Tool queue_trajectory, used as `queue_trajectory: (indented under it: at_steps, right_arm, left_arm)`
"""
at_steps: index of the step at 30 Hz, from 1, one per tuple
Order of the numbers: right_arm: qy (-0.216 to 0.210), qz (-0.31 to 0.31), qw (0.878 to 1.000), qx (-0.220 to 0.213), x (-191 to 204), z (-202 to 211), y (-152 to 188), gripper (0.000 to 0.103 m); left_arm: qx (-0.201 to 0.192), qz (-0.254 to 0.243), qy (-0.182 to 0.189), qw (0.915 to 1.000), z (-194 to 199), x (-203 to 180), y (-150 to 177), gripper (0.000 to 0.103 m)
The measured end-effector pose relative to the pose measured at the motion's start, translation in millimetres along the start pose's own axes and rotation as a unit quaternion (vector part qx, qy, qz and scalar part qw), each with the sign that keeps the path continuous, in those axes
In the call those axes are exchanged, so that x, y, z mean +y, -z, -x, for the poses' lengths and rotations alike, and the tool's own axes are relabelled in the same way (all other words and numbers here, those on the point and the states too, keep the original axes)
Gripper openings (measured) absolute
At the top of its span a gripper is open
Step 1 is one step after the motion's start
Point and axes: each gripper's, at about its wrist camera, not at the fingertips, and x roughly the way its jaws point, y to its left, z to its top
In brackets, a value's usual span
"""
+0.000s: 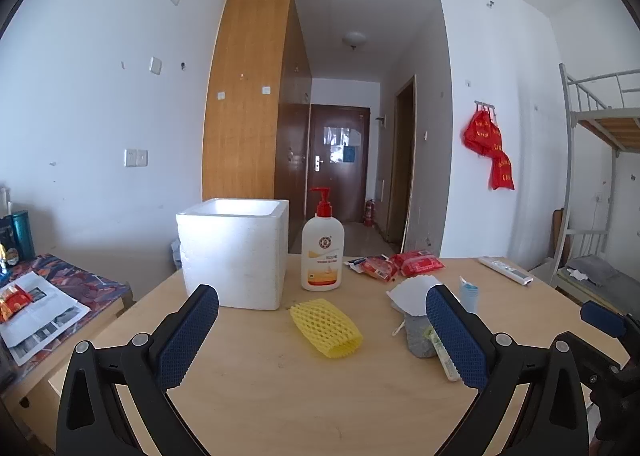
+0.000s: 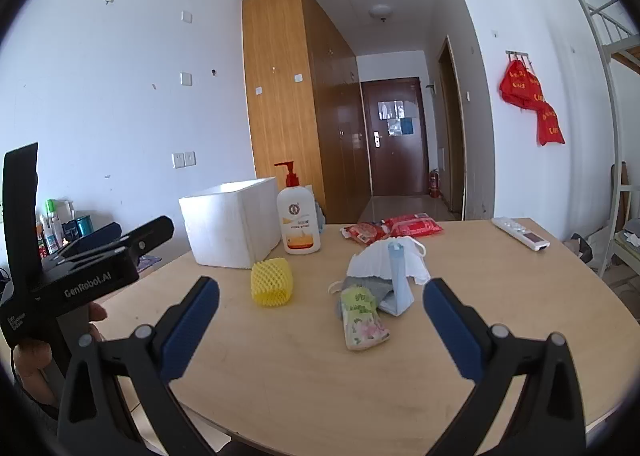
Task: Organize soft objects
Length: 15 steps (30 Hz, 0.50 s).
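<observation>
Currently, both hand-held grippers are hovering over the near edge of the wooden table [image 1: 256, 384], each pointing slightly downward. The left gripper [image 1: 322, 330] is standing with its jaws fully spread and nothing between them. The right gripper [image 2: 320, 324] is likewise standing wide apart and gripping nothing.

The soft items are lying loose on the table. A yellow foam net sleeve [image 1: 326, 328] is resting on its side near the table's middle, just in front of the white foam box [image 1: 234, 252], whose top is open. A lotion pump bottle [image 1: 322, 256] is standing upright just beside the box, on its right. Further right, a small heap is sitting together: a white face mask [image 2: 380, 260] is lying over a grey cloth [image 2: 366, 284], a light blue tube [image 2: 398, 284] is leaning across them, and a pack of tissues [image 2: 362, 316] is lying at the heap's near side. Two red snack packets [image 2: 392, 230] are lying behind the heap. A white remote control [image 2: 520, 238] is resting near the far right edge, well apart from the rest.
</observation>
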Motion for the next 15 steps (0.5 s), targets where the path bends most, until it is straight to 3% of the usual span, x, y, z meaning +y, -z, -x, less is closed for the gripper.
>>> queue_trajectory:
  at_steps: [15]
  right_arm:
    - [0.0, 0.001, 1.0, -0.009, -1.5, 6.8, -2.0, 0.103]
  left_arm:
    - [-0.002, 0.0, -0.002, 1.0, 0.8, -1.3, 1.0, 0.103]
